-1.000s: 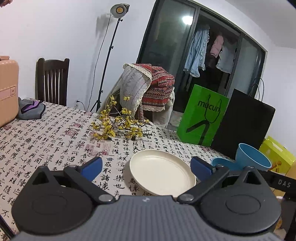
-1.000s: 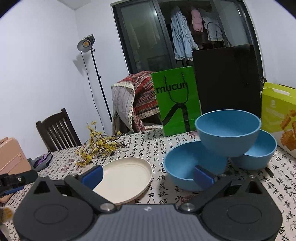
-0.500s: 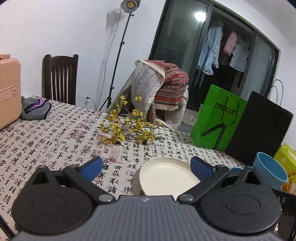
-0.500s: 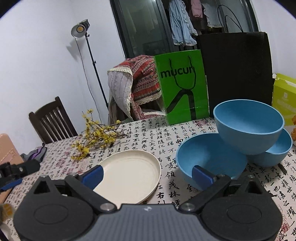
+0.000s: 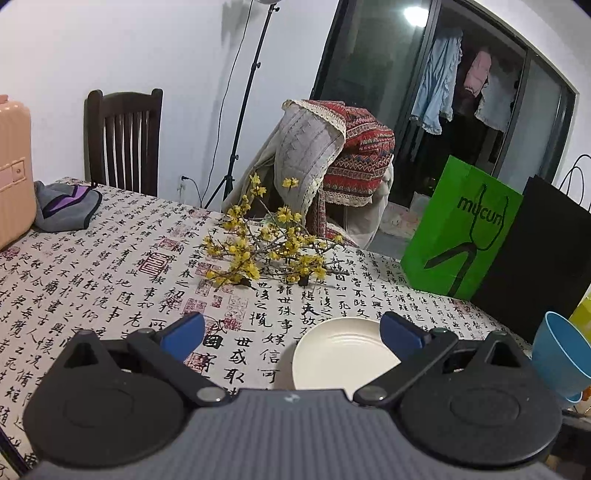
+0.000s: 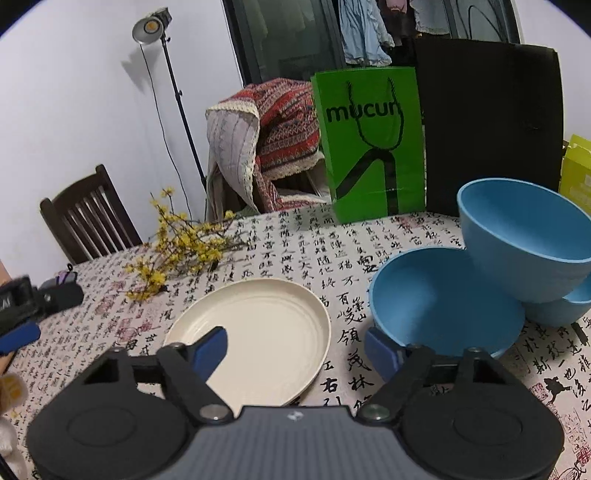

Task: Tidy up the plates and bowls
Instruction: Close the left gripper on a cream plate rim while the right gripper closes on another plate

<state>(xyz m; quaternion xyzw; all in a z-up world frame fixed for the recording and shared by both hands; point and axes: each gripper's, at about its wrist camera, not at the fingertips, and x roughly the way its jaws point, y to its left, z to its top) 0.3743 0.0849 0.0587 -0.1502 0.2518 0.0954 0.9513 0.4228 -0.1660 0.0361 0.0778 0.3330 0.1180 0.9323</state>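
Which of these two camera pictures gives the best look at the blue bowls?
The right wrist view. There the blue bowls show as three: one sits tilted, propped on the other two, all beside the cream plate. The left wrist view catches only one tilted bowl at the right edge, and a sliver of another beneath it.

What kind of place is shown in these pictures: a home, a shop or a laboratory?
Most likely a room in a home, at a dining table. A printed tablecloth covers it, a wooden chair stands behind, and laundry hangs beyond the glass door. The lamp on a stand suggests staged recording.
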